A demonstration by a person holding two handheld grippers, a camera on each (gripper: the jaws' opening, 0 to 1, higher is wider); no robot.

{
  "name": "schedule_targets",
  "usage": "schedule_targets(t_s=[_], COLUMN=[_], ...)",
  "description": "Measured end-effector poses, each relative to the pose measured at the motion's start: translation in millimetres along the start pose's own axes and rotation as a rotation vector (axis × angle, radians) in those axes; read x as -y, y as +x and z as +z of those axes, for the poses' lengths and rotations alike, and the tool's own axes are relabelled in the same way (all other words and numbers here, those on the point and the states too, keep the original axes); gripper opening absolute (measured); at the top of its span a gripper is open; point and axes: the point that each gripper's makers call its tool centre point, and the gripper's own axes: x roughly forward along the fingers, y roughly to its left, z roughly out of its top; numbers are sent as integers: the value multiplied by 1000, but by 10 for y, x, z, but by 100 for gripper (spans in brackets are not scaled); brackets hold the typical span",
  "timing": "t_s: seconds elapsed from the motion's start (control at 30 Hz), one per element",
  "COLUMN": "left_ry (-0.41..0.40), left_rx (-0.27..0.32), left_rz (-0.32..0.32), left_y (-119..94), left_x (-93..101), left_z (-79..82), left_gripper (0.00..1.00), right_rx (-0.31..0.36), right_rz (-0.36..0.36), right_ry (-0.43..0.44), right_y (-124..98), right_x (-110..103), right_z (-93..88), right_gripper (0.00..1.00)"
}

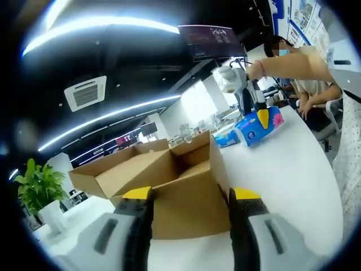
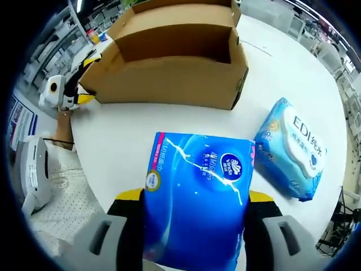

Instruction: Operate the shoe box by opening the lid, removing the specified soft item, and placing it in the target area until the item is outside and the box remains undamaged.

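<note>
1. White table [image 2: 169, 121] carries the open box [image 2: 169, 62].
2. Right gripper [image 2: 194, 209] clamps the blue tissue pack [image 2: 197, 197] beside a wipes pouch [image 2: 296, 149].
3. Left gripper [image 1: 190, 199] gapes at the box, seemingly empty.

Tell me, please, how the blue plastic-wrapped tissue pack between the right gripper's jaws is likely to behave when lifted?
The blue plastic-wrapped tissue pack probably squashes, being a soft packet. Its glossy film glints, so it may slip. It looks light for its bulk, and unlikely to roll.

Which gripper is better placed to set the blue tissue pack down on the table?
The right gripper: its fingers already hold the blue tissue pack over the white table, outside the open cardboard box. The left gripper faces the box, empty.
</note>
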Motion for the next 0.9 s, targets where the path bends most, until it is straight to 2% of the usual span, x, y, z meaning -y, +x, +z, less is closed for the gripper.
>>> schedule_targets(t_s=[0.4, 0.63, 0.9], left_ry=[-4, -4, -3], left_rx=[2, 2, 2], left_rz=[0, 1, 0], left_y=[-20, -21, -23], left_x=[-5, -2, 4], left_z=[3, 7, 11], left_gripper=[55, 55, 55], right_rx=[-59, -100, -144], right_rz=[20, 49, 80], right_ry=[-47, -118, -249], right_y=[117, 109, 102], right_x=[12, 30, 82], right_z=[-114, -153, -198], right_gripper=[71, 71, 72])
